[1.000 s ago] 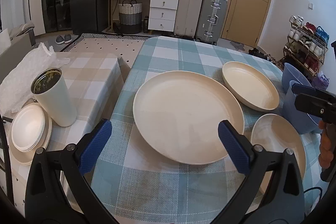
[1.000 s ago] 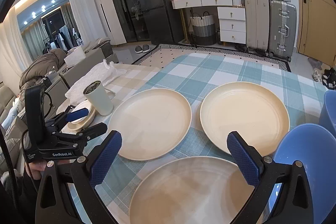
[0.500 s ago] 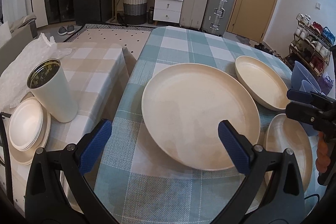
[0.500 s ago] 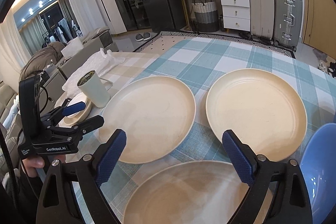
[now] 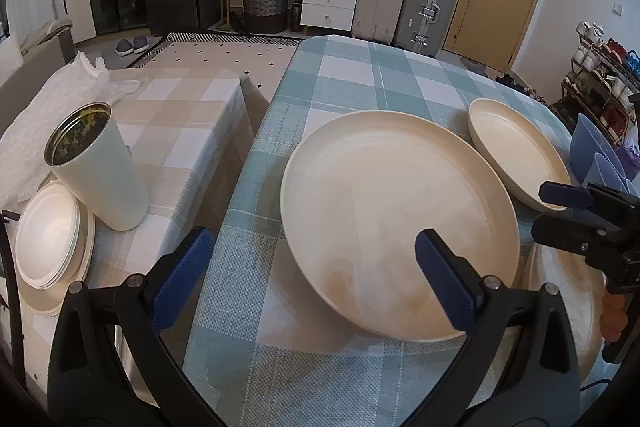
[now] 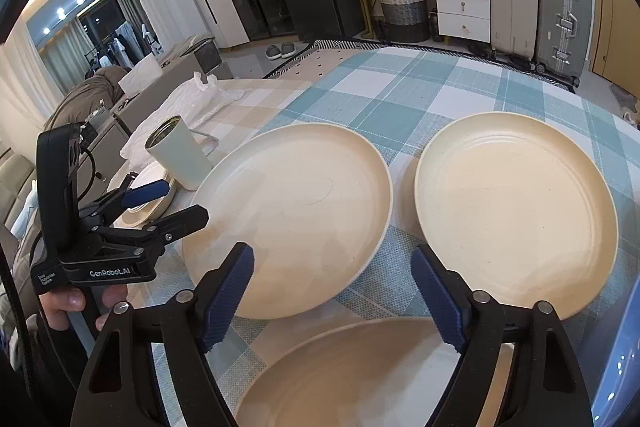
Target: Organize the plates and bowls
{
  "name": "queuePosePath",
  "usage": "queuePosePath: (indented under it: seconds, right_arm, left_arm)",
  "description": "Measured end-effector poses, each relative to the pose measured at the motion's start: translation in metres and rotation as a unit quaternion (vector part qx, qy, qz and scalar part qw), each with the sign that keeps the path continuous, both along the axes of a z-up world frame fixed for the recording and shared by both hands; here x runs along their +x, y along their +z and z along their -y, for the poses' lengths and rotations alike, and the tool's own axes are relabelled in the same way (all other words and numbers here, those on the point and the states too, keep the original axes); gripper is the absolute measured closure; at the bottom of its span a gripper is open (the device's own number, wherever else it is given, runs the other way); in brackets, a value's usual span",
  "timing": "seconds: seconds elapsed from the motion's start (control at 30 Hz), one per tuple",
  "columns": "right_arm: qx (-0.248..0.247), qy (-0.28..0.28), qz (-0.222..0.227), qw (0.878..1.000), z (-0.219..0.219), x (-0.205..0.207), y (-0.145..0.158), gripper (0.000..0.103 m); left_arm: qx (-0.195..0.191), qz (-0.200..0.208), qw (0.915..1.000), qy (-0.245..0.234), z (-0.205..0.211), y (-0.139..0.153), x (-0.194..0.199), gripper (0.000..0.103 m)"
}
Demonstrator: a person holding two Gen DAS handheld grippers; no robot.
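Three cream plates lie on the teal checked table. The left plate (image 5: 396, 215) (image 6: 296, 211) lies just ahead of my open, empty left gripper (image 5: 312, 275), whose right finger overlaps its near rim. The far right plate (image 5: 516, 151) (image 6: 516, 211) lies beside it. The near plate (image 6: 360, 379) (image 5: 568, 291) lies under my open, empty right gripper (image 6: 332, 299). Blue bowls (image 5: 596, 155) (image 6: 616, 359) stand at the right edge. The right gripper (image 5: 560, 211) also shows in the left wrist view and the left gripper (image 6: 176, 203) in the right wrist view.
A lower beige checked side table (image 5: 180, 115) stands left of the main table, with a white tumbler (image 5: 96, 167), stacked white dishes (image 5: 48, 235) and bubble wrap (image 5: 52, 99). Beyond are drawers, suitcases and a shoe rack (image 5: 600, 87).
Both grippers have moved forward and lower toward the plates. The left gripper's right finger now overlaps the left plate's near rim. The right gripper's jaws have narrowed somewhat.
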State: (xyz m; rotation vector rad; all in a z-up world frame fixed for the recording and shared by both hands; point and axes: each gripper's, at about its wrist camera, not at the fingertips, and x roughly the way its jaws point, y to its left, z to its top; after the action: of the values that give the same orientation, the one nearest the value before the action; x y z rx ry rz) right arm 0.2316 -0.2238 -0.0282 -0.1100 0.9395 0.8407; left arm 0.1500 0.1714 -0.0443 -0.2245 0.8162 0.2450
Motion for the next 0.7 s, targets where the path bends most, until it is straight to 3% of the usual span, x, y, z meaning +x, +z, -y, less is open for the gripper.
queuePosePath:
  seconds: [0.13, 0.47, 0.7]
  right_arm:
    - [-0.003, 0.008, -0.011, 1.000, -0.006, 0.004, -0.005, 0.031]
    - [-0.019, 0.006, -0.026, 0.999, -0.017, 0.015, -0.018, 0.038]
    - [-0.034, -0.001, -0.018, 0.999, -0.021, 0.021, -0.023, 0.048]
  left_arm:
    - [-0.008, -0.007, 0.9999, 0.001, -0.003, -0.004, 0.006, 0.003]
    - [-0.009, -0.019, 0.9998, 0.005, -0.009, -0.013, 0.020, 0.007]
    - [-0.014, -0.026, 0.9995, 0.003, -0.010, -0.017, 0.024, 0.017]
